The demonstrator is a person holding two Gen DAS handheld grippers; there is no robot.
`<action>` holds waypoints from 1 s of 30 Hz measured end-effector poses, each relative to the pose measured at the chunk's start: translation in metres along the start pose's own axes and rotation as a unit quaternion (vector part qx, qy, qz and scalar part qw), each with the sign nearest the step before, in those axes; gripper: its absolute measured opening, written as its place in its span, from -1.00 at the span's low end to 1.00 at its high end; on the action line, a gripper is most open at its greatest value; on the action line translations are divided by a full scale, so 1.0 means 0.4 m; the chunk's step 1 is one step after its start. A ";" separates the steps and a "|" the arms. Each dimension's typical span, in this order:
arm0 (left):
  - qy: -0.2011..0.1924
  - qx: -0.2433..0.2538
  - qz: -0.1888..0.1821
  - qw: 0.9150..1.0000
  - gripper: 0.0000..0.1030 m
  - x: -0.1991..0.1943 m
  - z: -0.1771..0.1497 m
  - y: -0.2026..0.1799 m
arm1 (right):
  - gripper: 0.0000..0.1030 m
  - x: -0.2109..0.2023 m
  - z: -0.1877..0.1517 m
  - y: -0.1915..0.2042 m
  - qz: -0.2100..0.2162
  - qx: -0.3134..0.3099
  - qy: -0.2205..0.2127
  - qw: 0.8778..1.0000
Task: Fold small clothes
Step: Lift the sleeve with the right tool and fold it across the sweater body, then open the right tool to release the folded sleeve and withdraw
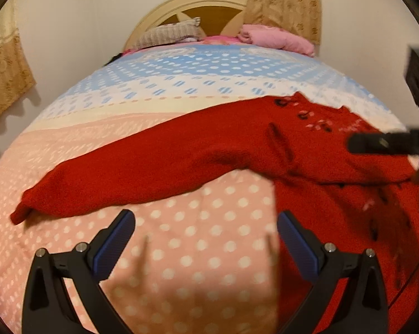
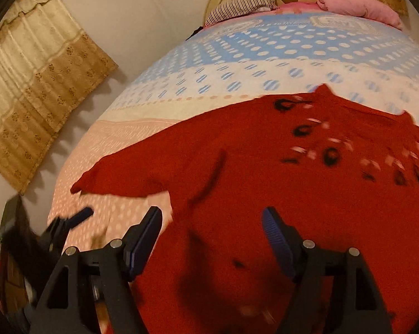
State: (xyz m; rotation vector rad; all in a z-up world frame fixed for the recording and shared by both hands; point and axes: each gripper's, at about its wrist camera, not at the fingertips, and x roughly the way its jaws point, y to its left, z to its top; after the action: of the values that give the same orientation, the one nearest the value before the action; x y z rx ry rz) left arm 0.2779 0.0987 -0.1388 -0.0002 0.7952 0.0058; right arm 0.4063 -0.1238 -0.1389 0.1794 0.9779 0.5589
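A small red knitted sweater (image 1: 237,150) with black and white patterns lies spread on the bed, one sleeve (image 1: 84,192) stretched to the left. My left gripper (image 1: 206,222) is open and empty above the pink dotted bedspread, just in front of the sleeve and left of the body. My right gripper (image 2: 212,217) is open and empty over the sweater's body (image 2: 293,194). The right gripper shows at the right edge of the left wrist view (image 1: 376,142); the left gripper shows at the lower left of the right wrist view (image 2: 70,222).
The bed (image 1: 181,89) has a pink, white and blue dotted cover. A striped pillow (image 1: 170,33) and a pink folded blanket (image 1: 279,39) lie by the headboard. A beige curtain (image 2: 37,89) hangs on the left wall.
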 end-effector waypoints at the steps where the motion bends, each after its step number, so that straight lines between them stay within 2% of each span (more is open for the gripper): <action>1: -0.001 0.000 -0.009 1.000 1.00 0.000 0.008 -0.010 | 0.46 -0.035 -0.012 -0.022 -0.008 0.005 -0.007 1.000; 3: -0.011 0.006 -0.027 1.000 0.99 -0.002 0.029 -0.036 | 0.46 -0.112 -0.034 -0.066 -0.029 0.009 -0.020 0.999; 6: -0.025 0.024 -0.045 0.998 0.94 0.009 0.064 -0.090 | 0.46 -0.200 -0.079 -0.128 -0.113 -0.011 -0.036 0.993; 7: -0.023 0.031 -0.050 0.998 0.86 0.018 0.075 -0.103 | 0.46 -0.231 -0.099 -0.155 -0.151 -0.015 -0.043 0.987; 9: -0.007 0.040 -0.073 0.996 0.63 0.050 0.094 -0.137 | 0.46 -0.276 -0.133 -0.205 -0.187 -0.005 -0.052 0.981; 11: 0.018 0.041 -0.094 0.995 0.34 0.095 0.110 -0.161 | 0.46 -0.313 -0.171 -0.252 -0.200 0.019 -0.059 0.978; 15: 0.054 0.018 -0.111 0.992 0.02 0.162 0.114 -0.176 | 0.46 -0.340 -0.237 -0.291 -0.204 0.026 -0.064 0.977; 16: 0.062 0.008 -0.117 0.991 -0.14 0.178 0.112 -0.173 | 0.46 -0.341 -0.248 -0.291 -0.203 0.022 -0.066 0.977; 18: 0.047 -0.006 -0.120 0.992 -0.39 0.170 0.104 -0.168 | 0.46 -0.332 -0.263 -0.284 -0.192 0.022 -0.072 0.978; 19: 0.041 -0.008 -0.126 0.991 -0.79 0.163 0.104 -0.166 | 0.46 -0.329 -0.269 -0.284 -0.186 0.026 -0.075 0.979; 27: -0.006 -0.024 -0.119 0.993 -0.83 0.079 0.110 -0.122 | 0.46 -0.335 -0.302 -0.309 -0.180 0.058 -0.100 0.977; 30: -0.005 -0.016 -0.104 0.994 -0.83 0.094 0.100 -0.112 | 0.46 -0.355 -0.303 -0.315 -0.185 0.062 -0.110 0.975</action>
State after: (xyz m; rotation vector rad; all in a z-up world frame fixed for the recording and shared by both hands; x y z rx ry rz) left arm 0.3329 0.0543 -0.1376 -0.1130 0.7821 -0.1796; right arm 0.2913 -0.3172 -0.1511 0.1618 0.8049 0.1328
